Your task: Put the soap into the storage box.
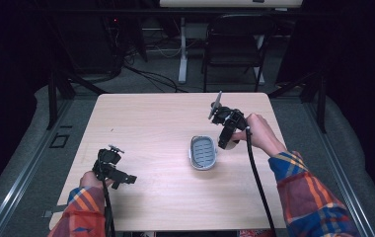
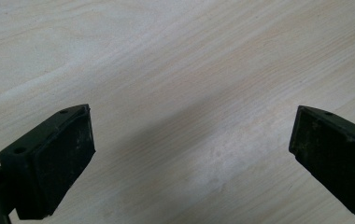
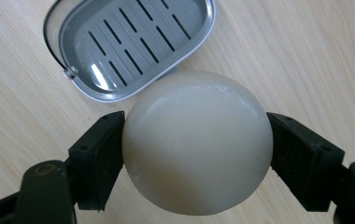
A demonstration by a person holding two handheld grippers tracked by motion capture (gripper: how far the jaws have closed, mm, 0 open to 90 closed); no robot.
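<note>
A round cream-white bar of soap (image 3: 196, 142) is clamped between the two black jaws of my right gripper (image 3: 196, 154), which is shut on it just above the table. A grey slotted soap dish (image 3: 133, 42) with a thin wire handle lies beyond it with nothing inside. From above, the right gripper (image 1: 228, 140) hovers at the right rim of the soap dish (image 1: 203, 152), with a pale edge of the soap (image 1: 234, 145) peeking out beside it. My left gripper (image 1: 119, 178) stays near the table's front left, open; its jaws (image 2: 192, 158) are spread wide over bare wood.
The light wooden table (image 1: 166, 118) has free room all around the dish. Behind the far edge stand a black folding chair (image 1: 235, 47) and a white desk leg (image 1: 182, 49). Cables run across the grey floor.
</note>
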